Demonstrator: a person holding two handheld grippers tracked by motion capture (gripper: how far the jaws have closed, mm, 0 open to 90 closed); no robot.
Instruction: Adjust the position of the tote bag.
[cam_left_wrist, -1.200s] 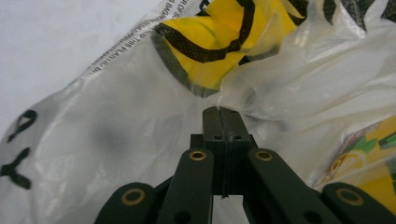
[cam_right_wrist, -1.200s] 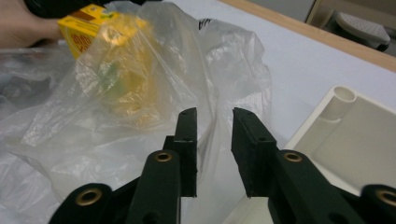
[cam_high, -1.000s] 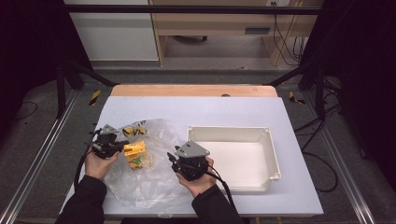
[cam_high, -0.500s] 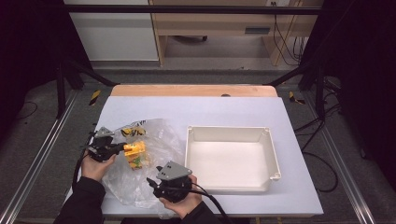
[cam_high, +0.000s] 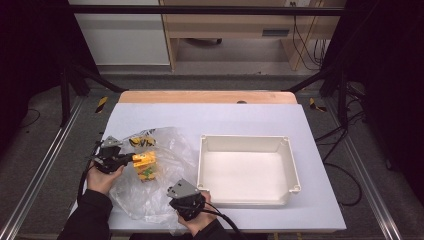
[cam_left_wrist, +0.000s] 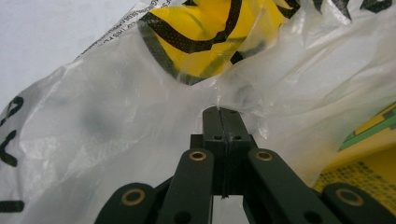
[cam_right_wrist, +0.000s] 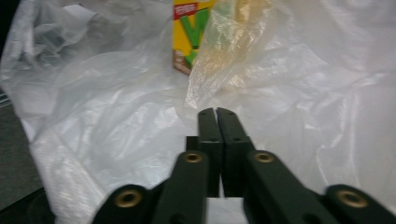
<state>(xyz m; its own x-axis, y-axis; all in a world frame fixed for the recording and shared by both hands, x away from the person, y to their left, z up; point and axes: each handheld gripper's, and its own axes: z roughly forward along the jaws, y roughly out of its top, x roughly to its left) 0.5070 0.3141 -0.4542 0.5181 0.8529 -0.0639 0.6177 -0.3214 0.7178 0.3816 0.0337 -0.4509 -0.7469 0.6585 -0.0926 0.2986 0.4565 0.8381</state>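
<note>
**Two pinches on thin film, cartons loose inside**

The right gripper, at the table's near edge, has just closed its jaws on a fold of the clear plastic bag. Farther in, the left gripper pinches the bag's left side beside the yellow cartons inside it. Pulling the grips apart may tear the film or spill the cartons short of the white tray. How much film each pinch holds, and the bag's mouth, stay unclear.

the counter is pale with a wooden far edge. a clear bag lies crumpled at its left; an empty white tray sits at right.
</note>
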